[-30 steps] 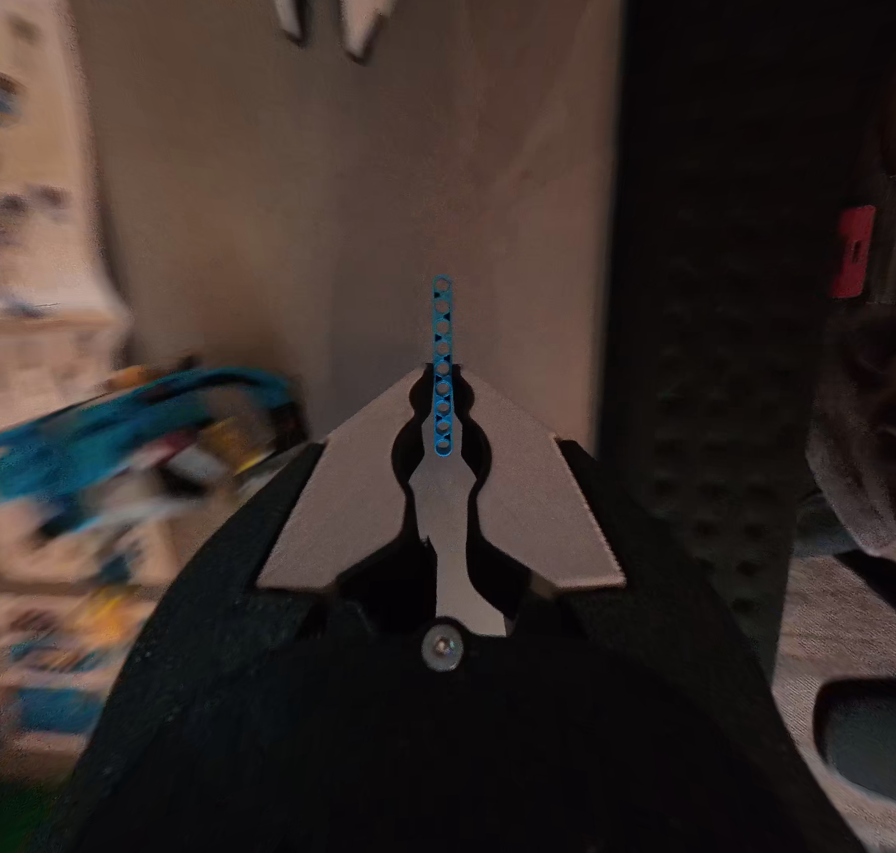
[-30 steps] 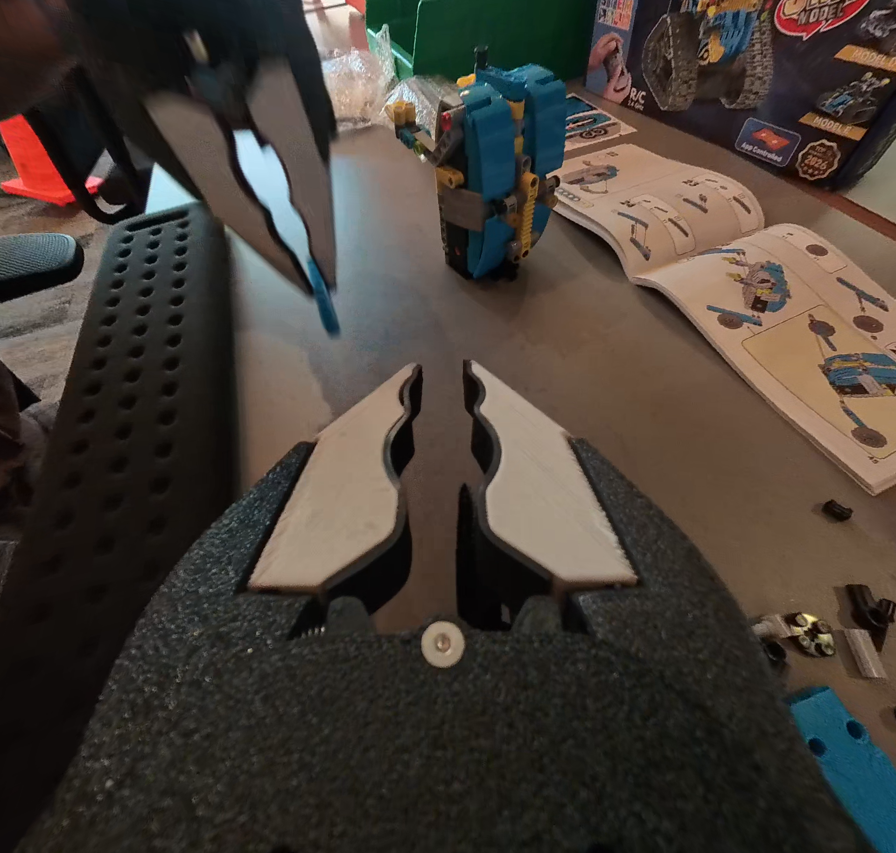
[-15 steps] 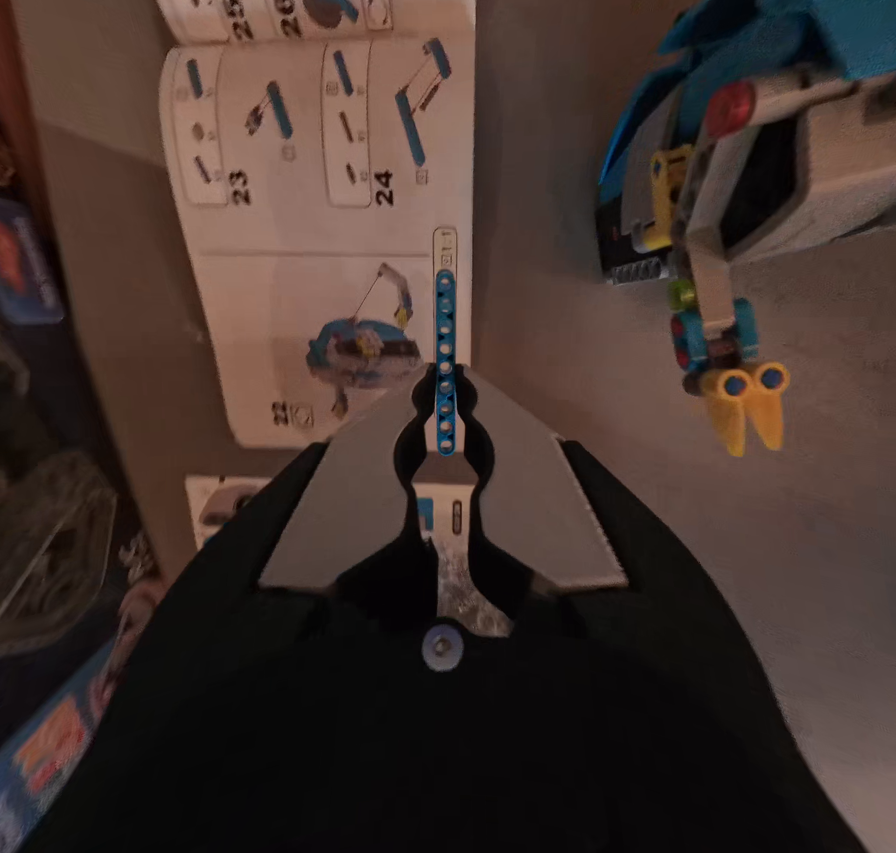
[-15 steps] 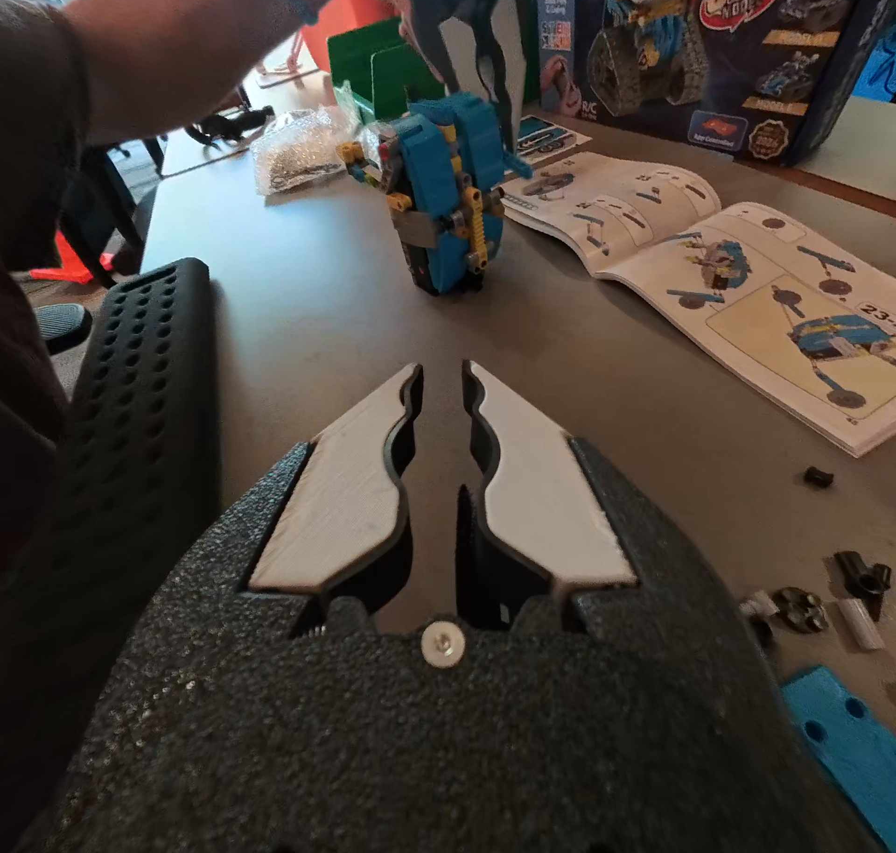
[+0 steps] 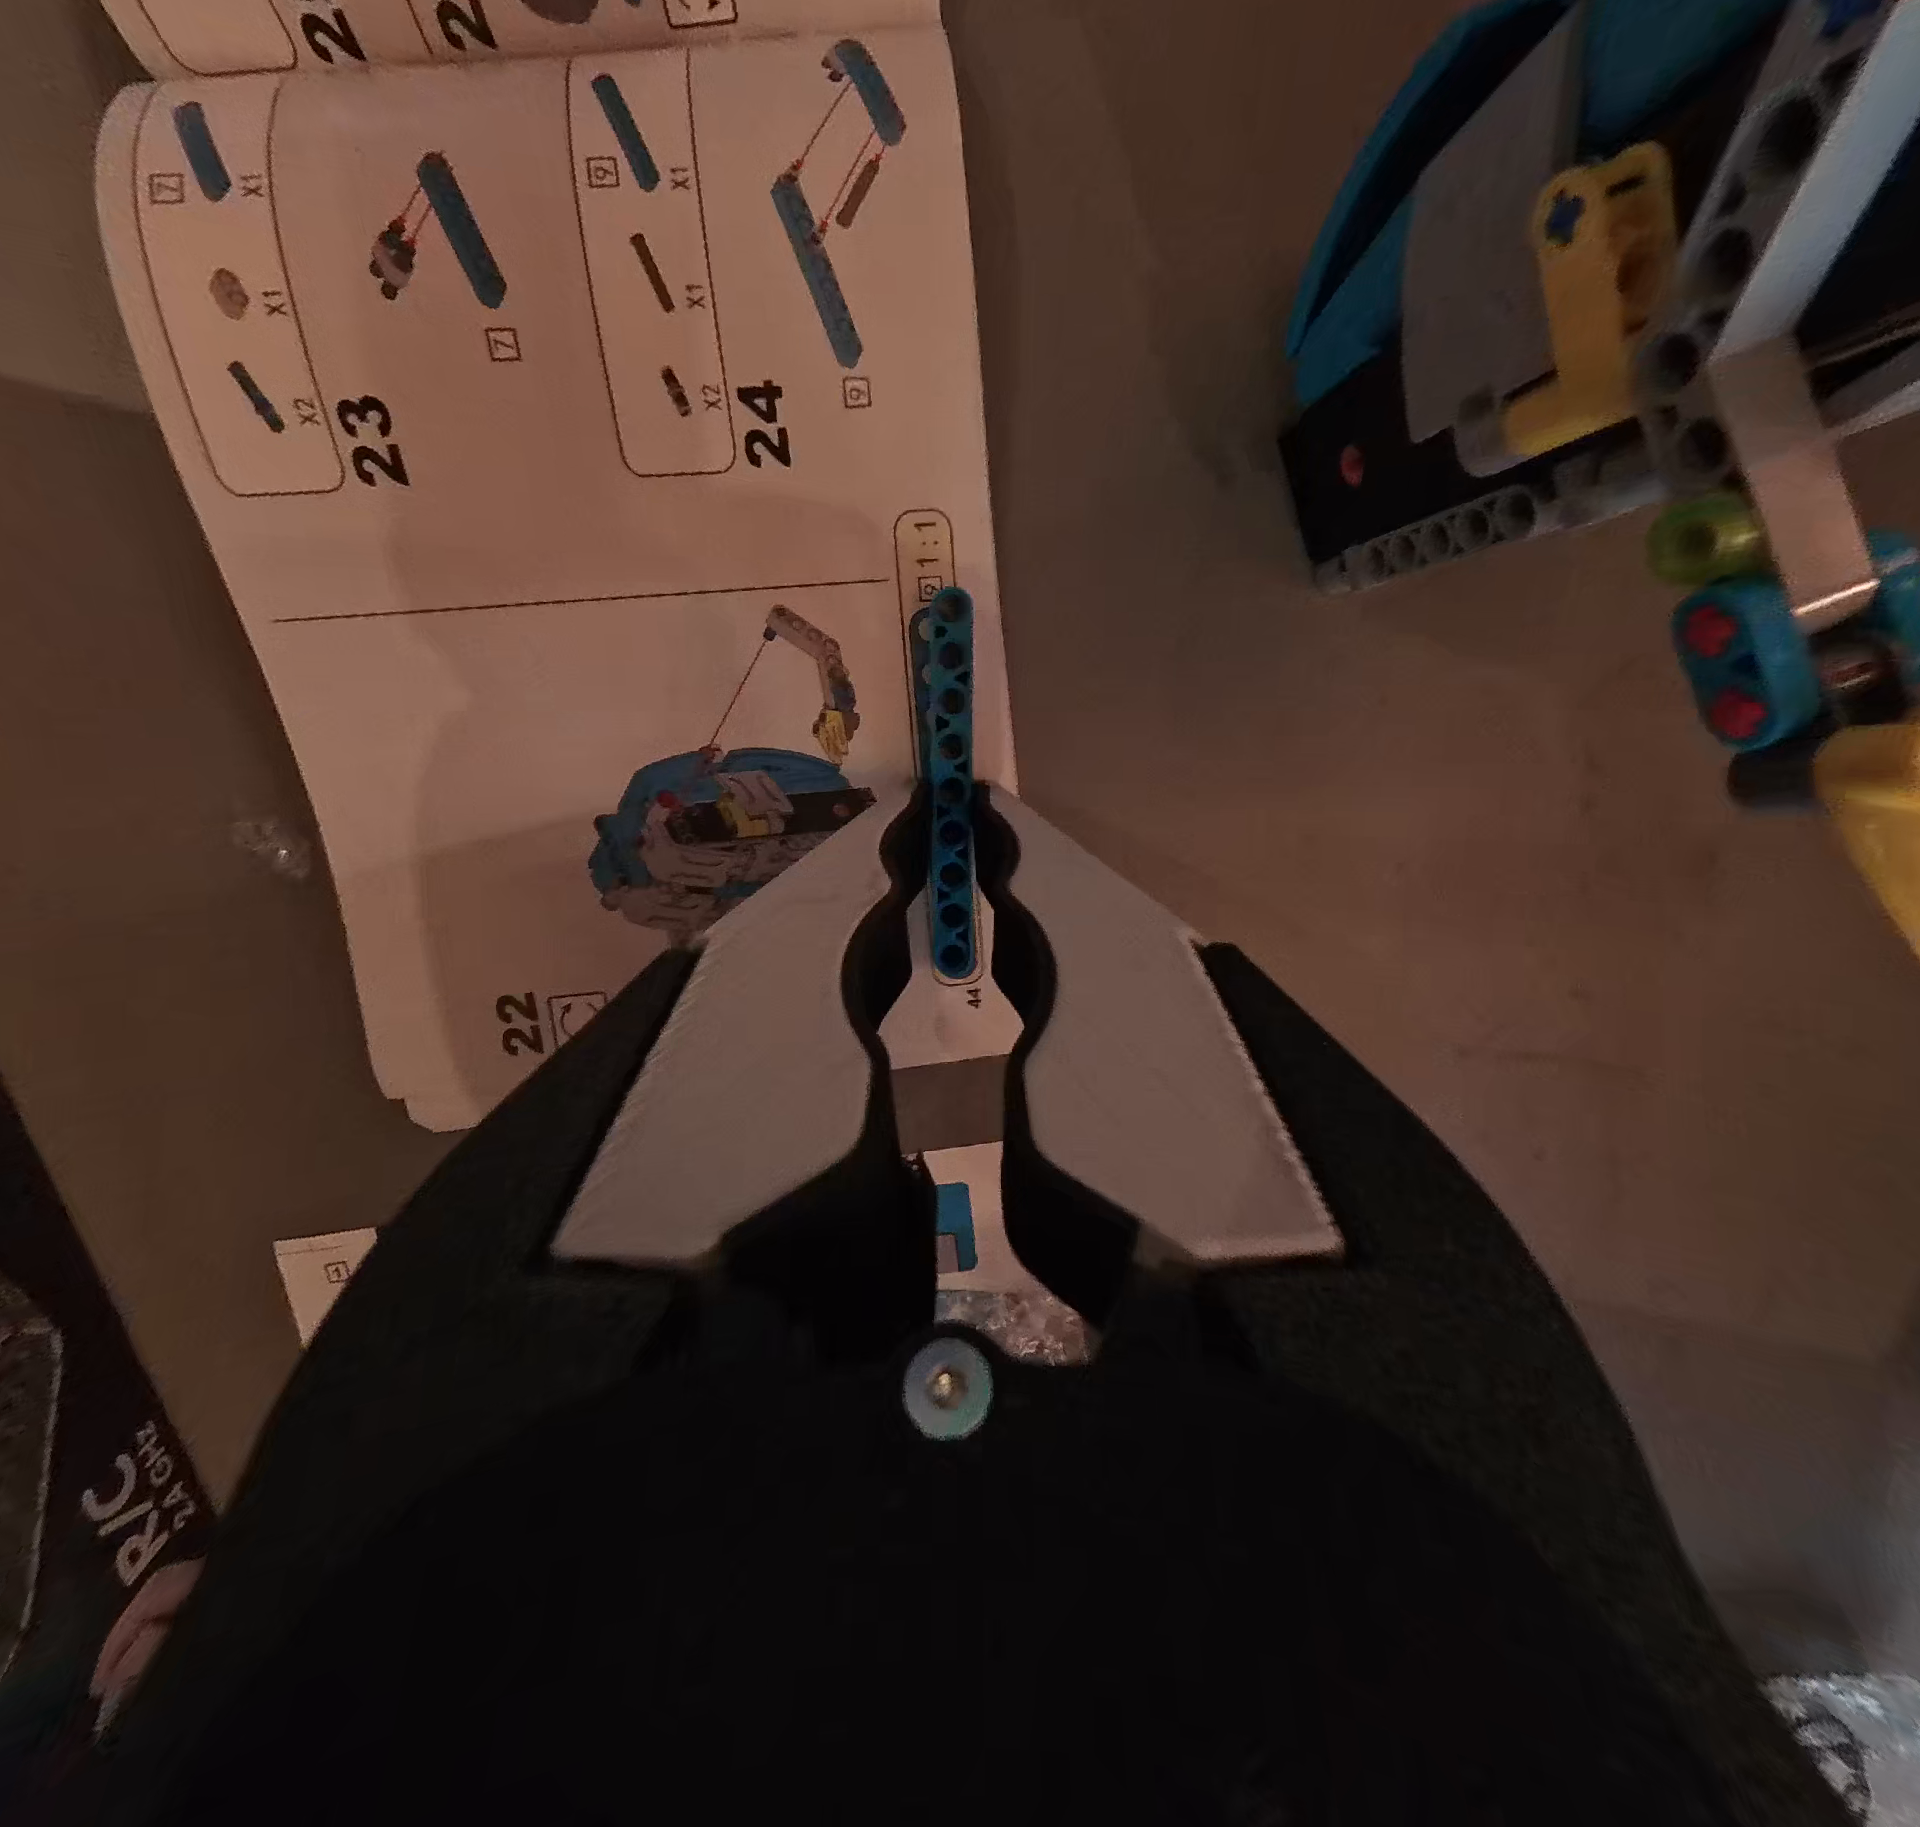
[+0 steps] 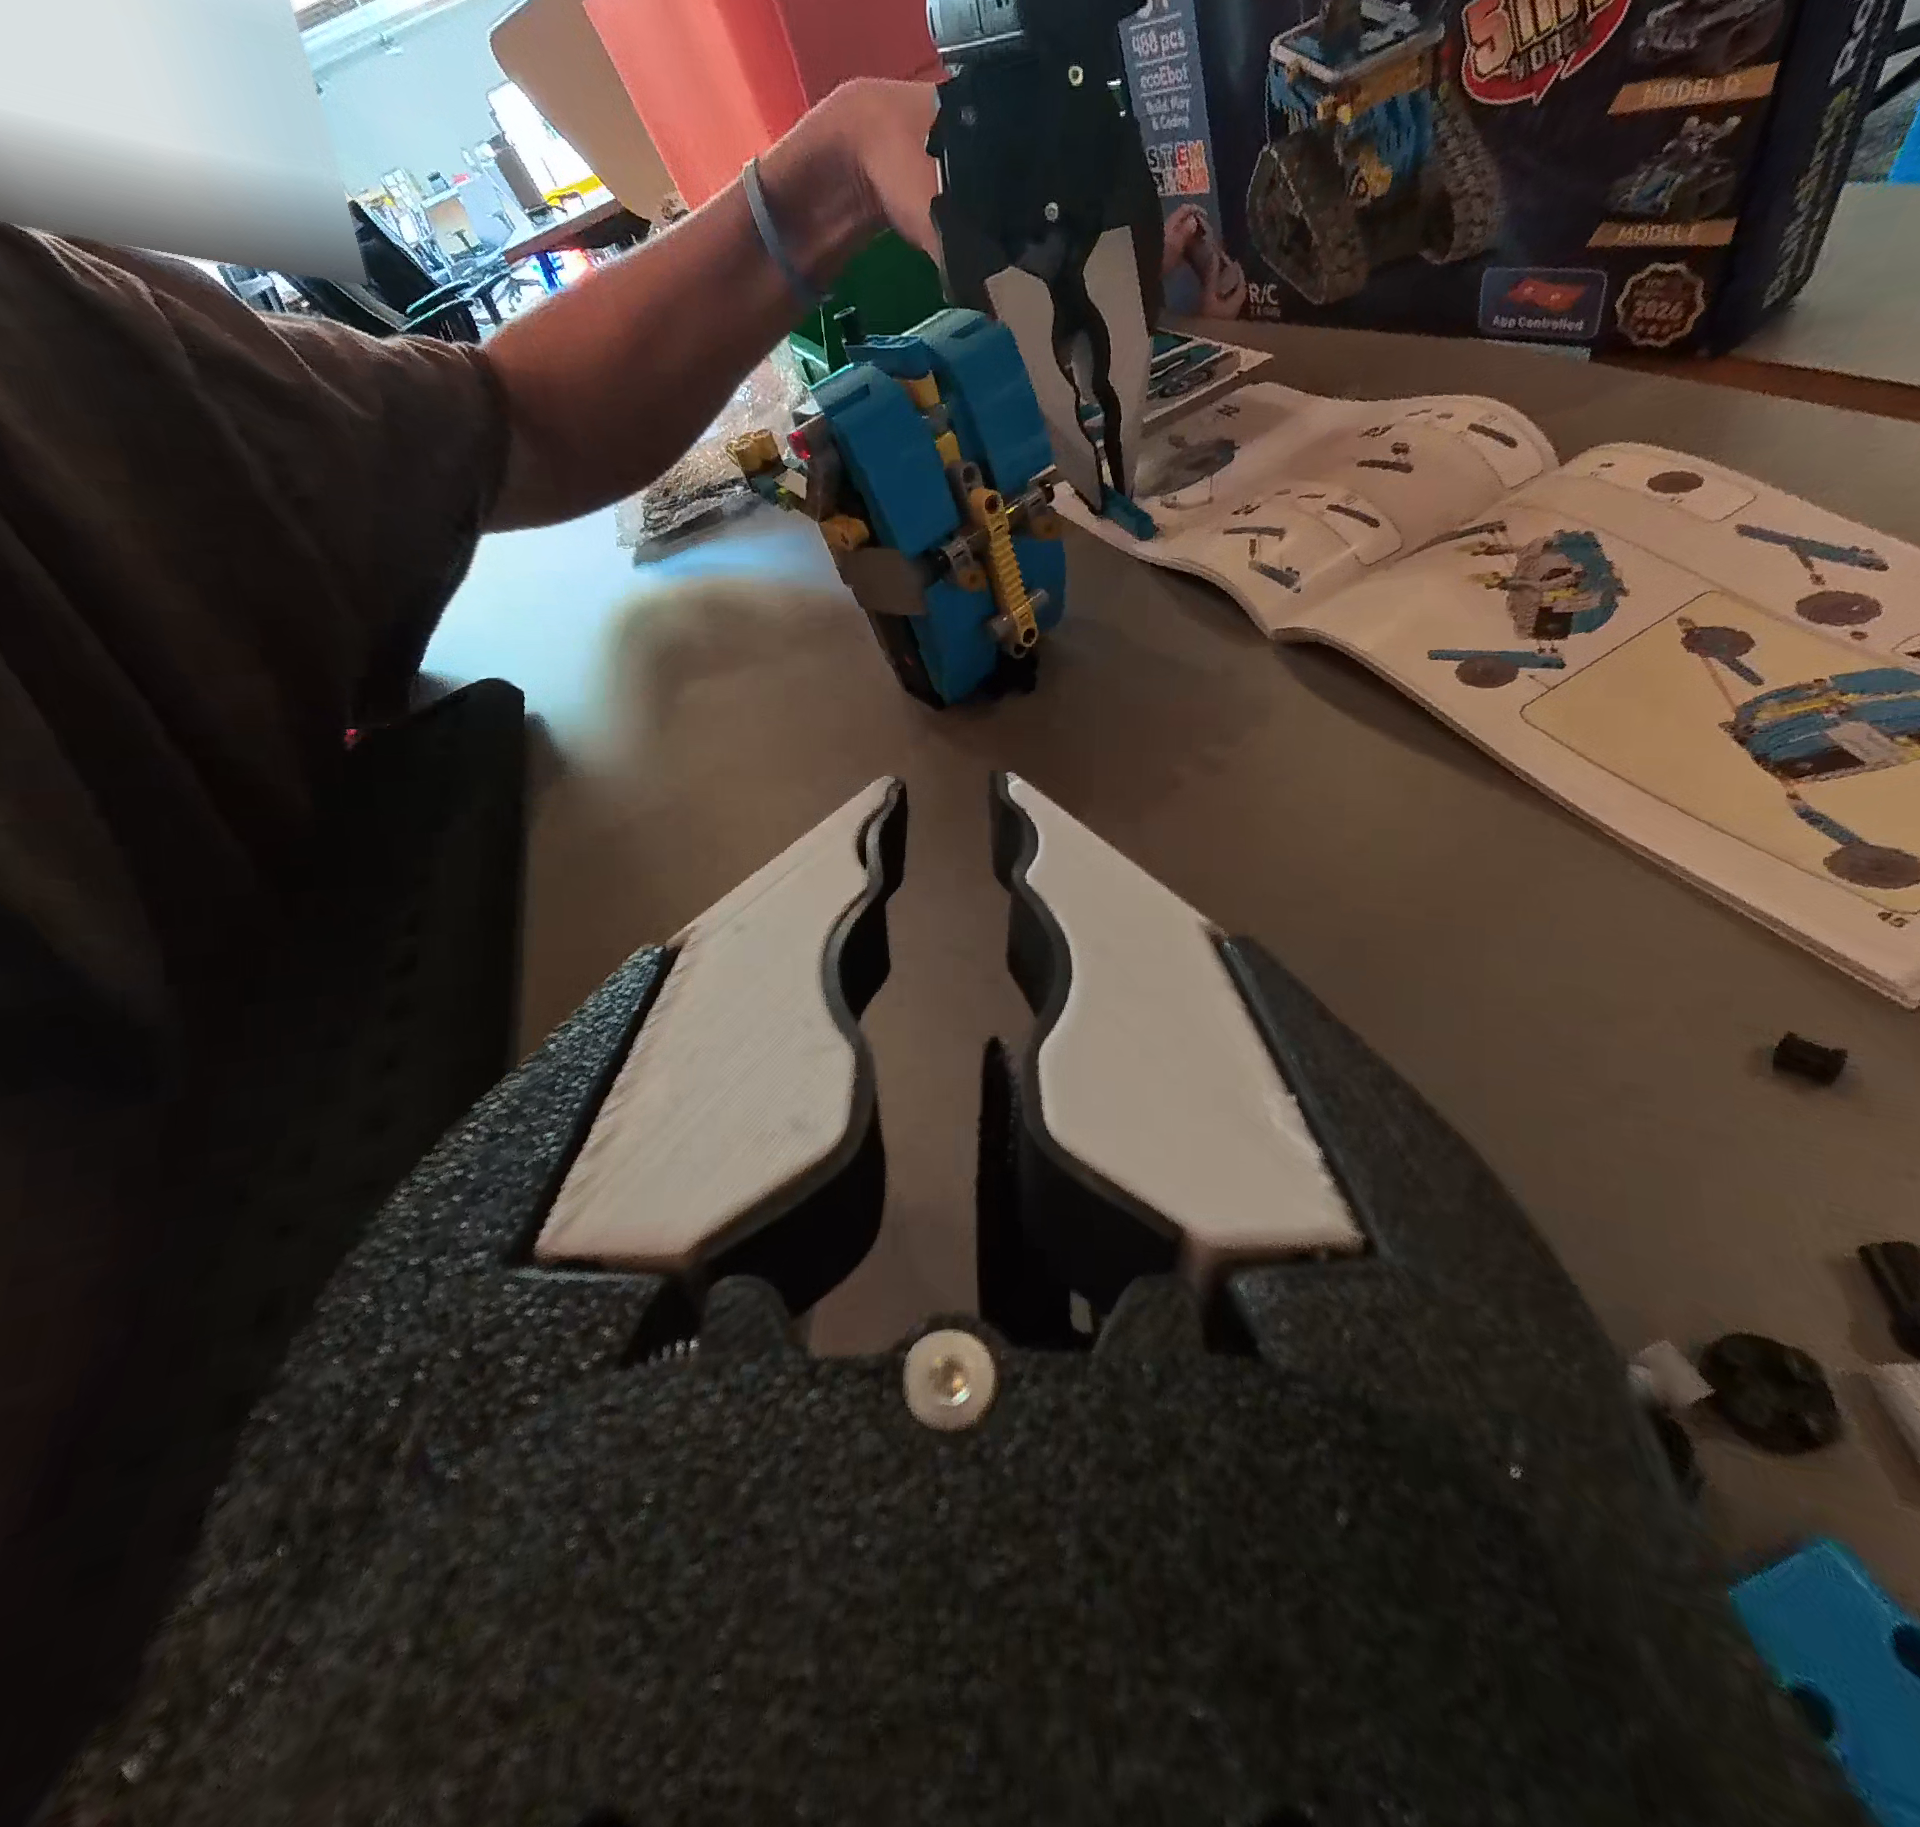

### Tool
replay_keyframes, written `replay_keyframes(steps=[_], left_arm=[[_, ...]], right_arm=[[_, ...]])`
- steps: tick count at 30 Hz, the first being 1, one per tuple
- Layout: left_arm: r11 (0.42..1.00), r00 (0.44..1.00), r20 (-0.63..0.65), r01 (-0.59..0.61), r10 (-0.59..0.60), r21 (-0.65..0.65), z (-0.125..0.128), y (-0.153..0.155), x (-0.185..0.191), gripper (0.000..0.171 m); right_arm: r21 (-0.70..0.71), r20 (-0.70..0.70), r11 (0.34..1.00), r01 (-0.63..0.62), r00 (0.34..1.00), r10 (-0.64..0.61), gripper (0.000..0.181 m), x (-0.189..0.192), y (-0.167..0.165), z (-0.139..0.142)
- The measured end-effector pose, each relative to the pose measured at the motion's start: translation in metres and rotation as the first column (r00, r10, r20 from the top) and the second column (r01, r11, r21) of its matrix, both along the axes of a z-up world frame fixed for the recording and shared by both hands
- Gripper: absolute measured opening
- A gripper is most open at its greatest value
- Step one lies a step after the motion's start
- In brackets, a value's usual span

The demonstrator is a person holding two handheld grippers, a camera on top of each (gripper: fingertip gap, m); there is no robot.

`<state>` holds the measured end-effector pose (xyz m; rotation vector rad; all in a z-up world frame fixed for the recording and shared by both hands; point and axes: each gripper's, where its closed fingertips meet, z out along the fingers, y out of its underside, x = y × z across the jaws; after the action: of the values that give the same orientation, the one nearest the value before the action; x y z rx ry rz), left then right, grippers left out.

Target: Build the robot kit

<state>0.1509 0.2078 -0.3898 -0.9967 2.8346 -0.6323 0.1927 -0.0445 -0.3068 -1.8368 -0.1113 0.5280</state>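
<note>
Blue beam (image 5: pixel 951 790) clamped in left gripper (image 5: pixel 951 801), tip over manual (image 5: pixel 582 572); right gripper (image 6: pixel 945 811) apart, empty. Keep beam flat.

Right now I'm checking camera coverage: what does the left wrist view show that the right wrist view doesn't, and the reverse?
Only the left wrist view shows the holes along the blue beam and how the left gripper clamps it above the booklet's edge.

Only the right wrist view shows the right gripper, open and empty over the table, the toy box, the person's forearm and loose small parts.

Both show the booklet, the blue model, the beam and the left gripper.
</note>
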Motion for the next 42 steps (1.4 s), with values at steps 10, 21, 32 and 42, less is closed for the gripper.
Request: replay_keyframes(steps=[10, 21, 32, 42], left_arm=[[0.999, 0.999, -0.025, -0.044, 0.045, 0.022, 0.002, 0.005, 0.004, 0.007], [0.999, 0.998, -0.030, -0.046, 0.047, 0.019, -0.001, 0.002, 0.000, 0.007], [0.996, 0.995, -0.042, -0.088, 0.089, 0.026, -0.001, 0.003, -0.001, 0.007], [0.995, 0.995, -0.048, -0.087, 0.089, 0.046, -0.002, 0.002, -0.002, 0.007]], right_arm=[[-0.013, 0.001, 0.999, -0.034, 0.999, 0.034, 0.016, -0.008, 0.000, -0.002], [-0.023, -0.003, 0.998, -0.059, 0.998, 0.058, 0.016, -0.013, -0.001, -0.003], [-0.035, -0.005, 0.996, -0.077, 0.997, 0.077, 0.016, -0.017, -0.002, -0.006], [-0.043, -0.009, 0.995, -0.088, 0.996, 0.088, 0.016, -0.020, -0.004, -0.007]])
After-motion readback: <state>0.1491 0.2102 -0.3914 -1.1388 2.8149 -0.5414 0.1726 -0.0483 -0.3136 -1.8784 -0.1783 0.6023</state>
